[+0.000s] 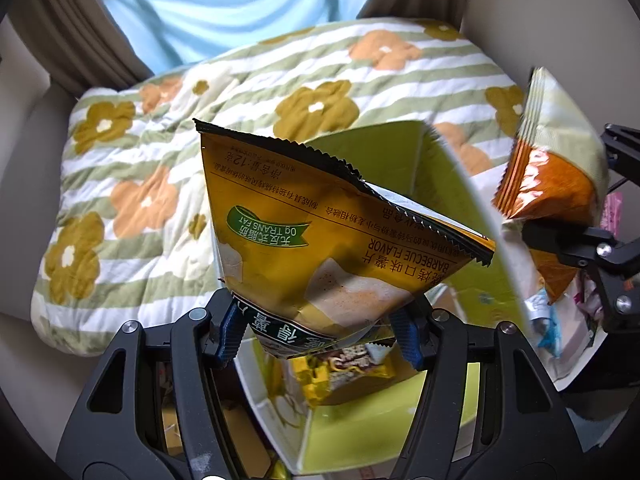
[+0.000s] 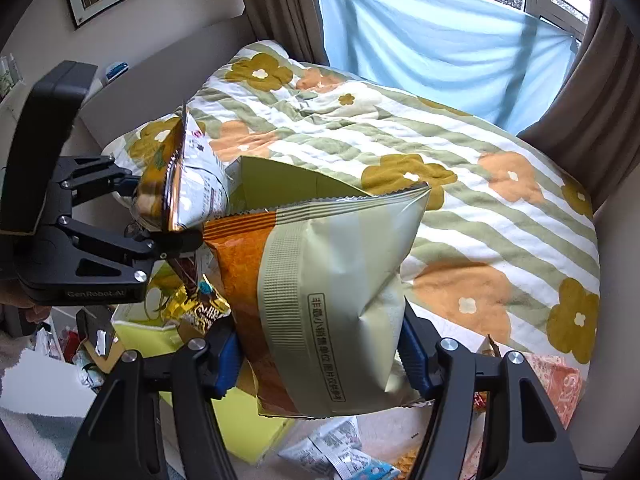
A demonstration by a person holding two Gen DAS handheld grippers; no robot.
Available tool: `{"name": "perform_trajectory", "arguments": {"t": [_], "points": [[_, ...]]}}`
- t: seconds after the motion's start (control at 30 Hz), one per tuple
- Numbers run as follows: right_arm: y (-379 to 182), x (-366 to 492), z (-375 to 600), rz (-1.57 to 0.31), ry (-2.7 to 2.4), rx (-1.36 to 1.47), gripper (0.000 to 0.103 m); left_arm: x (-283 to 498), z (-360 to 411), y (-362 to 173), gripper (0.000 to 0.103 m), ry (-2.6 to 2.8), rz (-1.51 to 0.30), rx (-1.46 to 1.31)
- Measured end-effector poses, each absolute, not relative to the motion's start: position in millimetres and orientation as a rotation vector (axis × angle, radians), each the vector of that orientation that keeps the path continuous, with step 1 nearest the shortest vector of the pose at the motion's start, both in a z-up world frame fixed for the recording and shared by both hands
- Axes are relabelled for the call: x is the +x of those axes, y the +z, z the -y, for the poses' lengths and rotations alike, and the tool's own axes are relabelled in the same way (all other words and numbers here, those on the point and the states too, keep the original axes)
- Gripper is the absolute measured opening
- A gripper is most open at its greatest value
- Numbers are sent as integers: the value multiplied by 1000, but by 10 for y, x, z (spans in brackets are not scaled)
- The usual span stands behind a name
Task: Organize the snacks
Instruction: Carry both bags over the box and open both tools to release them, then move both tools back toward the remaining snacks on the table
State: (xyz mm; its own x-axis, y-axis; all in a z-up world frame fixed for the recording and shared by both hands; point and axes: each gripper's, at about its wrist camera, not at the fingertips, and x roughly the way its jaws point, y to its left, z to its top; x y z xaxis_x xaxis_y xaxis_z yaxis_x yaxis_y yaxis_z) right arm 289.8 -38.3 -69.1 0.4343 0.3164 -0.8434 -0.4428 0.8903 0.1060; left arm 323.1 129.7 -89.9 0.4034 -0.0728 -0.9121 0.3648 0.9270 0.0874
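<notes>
Yellow-gold chip bag (image 1: 320, 240), orange and pale-green bag (image 2: 332, 300), quilt (image 2: 480, 208) green-striped with ochre and peach flowers.

Yellow chip bag (image 1: 320, 248) in left gripper (image 1: 320, 332)

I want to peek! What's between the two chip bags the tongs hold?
In the right wrist view, a green box flap stands between the yellow barbecue bag and the orange-and-grey bag.

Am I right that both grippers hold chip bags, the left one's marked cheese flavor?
Not quite: the left gripper holds a yellow bag printed BARBECUE FLAVOR, as the left wrist view shows. The right gripper does hold an orange bag.
</notes>
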Motion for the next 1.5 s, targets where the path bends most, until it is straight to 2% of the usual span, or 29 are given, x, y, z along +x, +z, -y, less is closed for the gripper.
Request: {"name": "perform_trajectory", "arguments": {"t": [0.37, 0.43, 0.5, 0.53, 1.1, 1.13, 1.2, 1.23, 1.27, 1.5], "points": [[-967, 3216, 287, -1067, 411, -39, 61, 3665, -1307, -1490, 60, -330, -1244, 252], [-1002, 3253, 318, -1077, 413, -42, 61, 3688, -1286, -1511, 69, -331, -1234, 247], [-1031, 3286, 364, -1088, 415, -41, 61, 3695, -1252, -1526, 101, -290, -1229, 278], [-1036, 3291, 385, -1092, 419, -39, 61, 3694, -1244, -1520, 103, -284, -1219, 288], [-1188, 3520, 187, -1156, 474, 6, 61, 3027, -1675, -1363, 103, -138, -1170, 164], [-1188, 3527, 182, -1150, 468, 11, 63, 2999, -1688, -1352, 103, -129, -1166, 165], [-1155, 3523, 191, -1115, 458, 28, 73, 2939, -1734, -1309, 103, -107, -1153, 164], [-1125, 3507, 206, -1090, 453, 40, 91, 2902, -1764, -1283, 103, -93, -1145, 159], [-1094, 3484, 217, -1068, 451, 47, 103, 2874, -1789, -1259, 103, -85, -1140, 150], [-934, 3206, 291, -1006, 425, 62, 103, 2674, -1972, -1165, 103, -37, -1130, 80]]}}
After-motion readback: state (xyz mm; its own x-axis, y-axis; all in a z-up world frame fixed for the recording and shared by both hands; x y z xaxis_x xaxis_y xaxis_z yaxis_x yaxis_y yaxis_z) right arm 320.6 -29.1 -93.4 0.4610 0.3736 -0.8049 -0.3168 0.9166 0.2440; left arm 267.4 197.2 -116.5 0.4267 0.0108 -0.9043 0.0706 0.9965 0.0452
